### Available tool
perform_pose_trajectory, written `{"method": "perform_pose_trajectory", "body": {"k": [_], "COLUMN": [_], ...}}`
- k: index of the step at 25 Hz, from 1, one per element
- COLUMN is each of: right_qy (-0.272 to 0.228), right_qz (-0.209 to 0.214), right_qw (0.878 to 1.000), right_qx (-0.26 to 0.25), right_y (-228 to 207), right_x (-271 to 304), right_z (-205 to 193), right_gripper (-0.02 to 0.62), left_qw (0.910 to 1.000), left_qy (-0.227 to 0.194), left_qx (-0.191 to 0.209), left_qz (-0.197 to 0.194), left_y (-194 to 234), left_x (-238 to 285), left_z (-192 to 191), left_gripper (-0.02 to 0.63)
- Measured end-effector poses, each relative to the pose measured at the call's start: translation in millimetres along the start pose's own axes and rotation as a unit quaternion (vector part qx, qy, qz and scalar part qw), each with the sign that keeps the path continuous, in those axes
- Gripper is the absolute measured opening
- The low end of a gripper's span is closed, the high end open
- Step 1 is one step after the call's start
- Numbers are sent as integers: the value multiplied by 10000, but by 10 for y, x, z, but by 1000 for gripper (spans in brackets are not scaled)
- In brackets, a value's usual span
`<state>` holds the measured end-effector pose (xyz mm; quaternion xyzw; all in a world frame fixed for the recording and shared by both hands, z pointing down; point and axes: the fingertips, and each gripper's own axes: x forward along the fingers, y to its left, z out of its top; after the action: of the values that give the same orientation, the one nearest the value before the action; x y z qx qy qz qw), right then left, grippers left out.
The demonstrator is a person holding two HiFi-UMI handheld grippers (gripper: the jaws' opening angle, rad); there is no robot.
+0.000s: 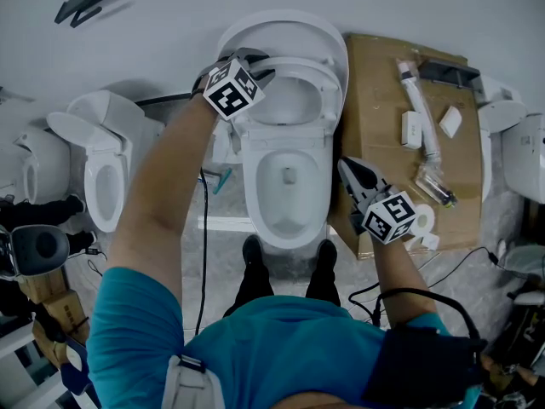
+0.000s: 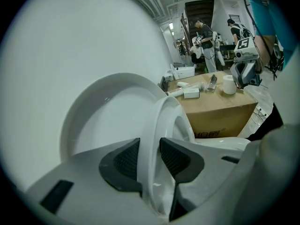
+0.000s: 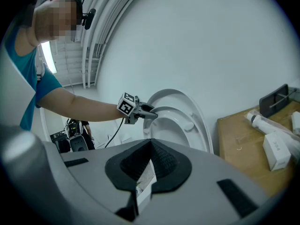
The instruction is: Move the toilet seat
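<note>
A white toilet (image 1: 289, 186) stands against the wall with its lid (image 1: 289, 25) upright. The toilet seat (image 1: 328, 83) is tilted partway up in front of the lid. My left gripper (image 1: 260, 65) is shut on the seat's left rim. In the left gripper view the two dark pads (image 2: 124, 161) press on either side of the seat's edge (image 2: 166, 116), with the lid (image 2: 108, 116) behind it. My right gripper (image 1: 347, 170) hangs shut and empty to the right of the bowl. The right gripper view shows its tips (image 3: 150, 146) meeting, with the seat (image 3: 176, 121) and left gripper (image 3: 150, 112) beyond.
A cardboard box (image 1: 383, 83) right of the toilet carries tubes, white parts and a tape roll (image 1: 423, 220). A second toilet (image 1: 102, 169) stands at the left. The person's feet (image 1: 251, 254) are at the bowl's front. Cables lie on the floor.
</note>
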<state>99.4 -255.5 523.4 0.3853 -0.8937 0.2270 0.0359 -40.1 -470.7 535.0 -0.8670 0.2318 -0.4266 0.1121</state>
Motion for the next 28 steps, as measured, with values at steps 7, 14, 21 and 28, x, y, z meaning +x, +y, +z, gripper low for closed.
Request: {"method": "perform_pose_trajectory", "body": {"k": [7, 14, 21, 28], "right_qy": [2, 5, -53, -58], "right_qz": [20, 77, 56, 67], "right_qw": [10000, 10000, 9998, 9997], "right_qx": [-13, -51, -184, -246], "right_y": [48, 180, 304, 462], "right_x": [-43, -132, -267, -377], "right_z": [2, 37, 160, 275], "right_gripper": [-2, -2, -2, -2], "left_qw": [9984, 9940, 9919, 9821], "left_qy": [20, -99, -292, -606], "left_qx": [18, -205, -469, -1324], "left_qz": [566, 1069, 1147, 1193], "left_y": [5, 18, -86, -253], "left_x": [-57, -214, -520, -981], "left_z": [10, 51, 69, 23], "left_gripper": [138, 171, 184, 184]}}
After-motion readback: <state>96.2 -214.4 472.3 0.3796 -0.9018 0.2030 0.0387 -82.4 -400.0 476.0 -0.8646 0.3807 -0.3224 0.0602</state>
